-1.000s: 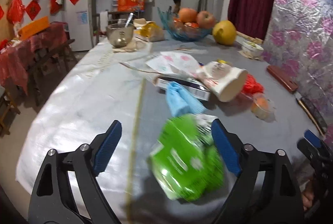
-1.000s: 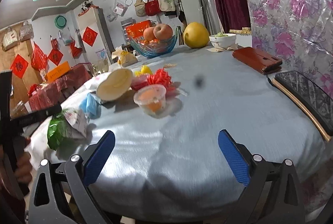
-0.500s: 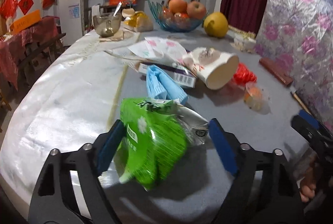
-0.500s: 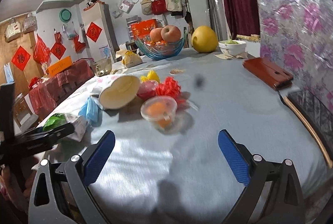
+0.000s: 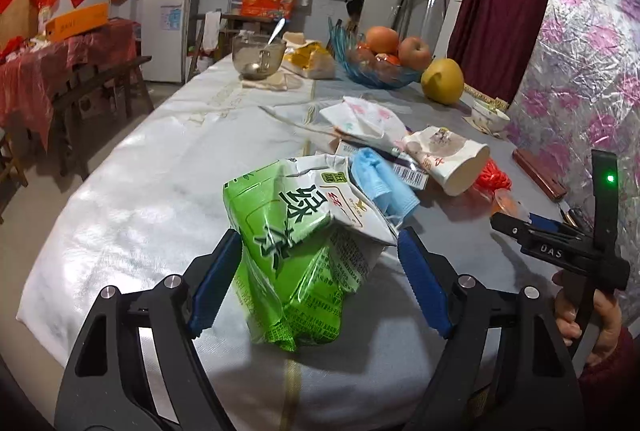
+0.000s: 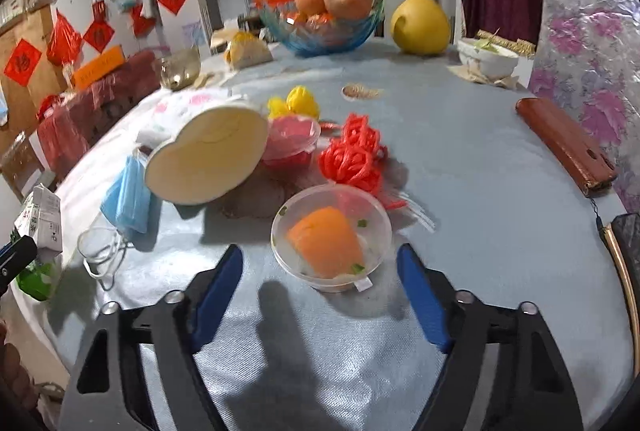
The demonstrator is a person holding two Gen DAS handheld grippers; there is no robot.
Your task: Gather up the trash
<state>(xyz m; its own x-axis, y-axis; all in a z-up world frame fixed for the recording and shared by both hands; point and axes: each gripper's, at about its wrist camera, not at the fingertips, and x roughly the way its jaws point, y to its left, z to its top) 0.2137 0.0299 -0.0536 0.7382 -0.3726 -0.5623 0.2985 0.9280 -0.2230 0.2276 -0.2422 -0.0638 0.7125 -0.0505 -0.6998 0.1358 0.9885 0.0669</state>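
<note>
Your left gripper [image 5: 320, 279] straddles the green packet [image 5: 296, 255], left pad touching, right pad clear, jaws lately narrowing. Your right gripper [image 6: 320, 295], jaws just closing, stands apart short of the clear cup [image 6: 331, 235]. Clamp unevenly and I'd expect the crumpled packet to twist free; the cup may skid into the red string [image 6: 354, 155]. Near table edge [image 5: 120, 347] lies close; open room rightward.

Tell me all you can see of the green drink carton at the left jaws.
The green drink carton is crushed and creased, glossy coated card with large dark Chinese characters, a white torn-open top and fine print on its side. It stands tilted on the table's pale cloth, between the left gripper's blue pads. The left pad meets its side; the right pad looks clear. A blue face mask lies just behind.
</note>
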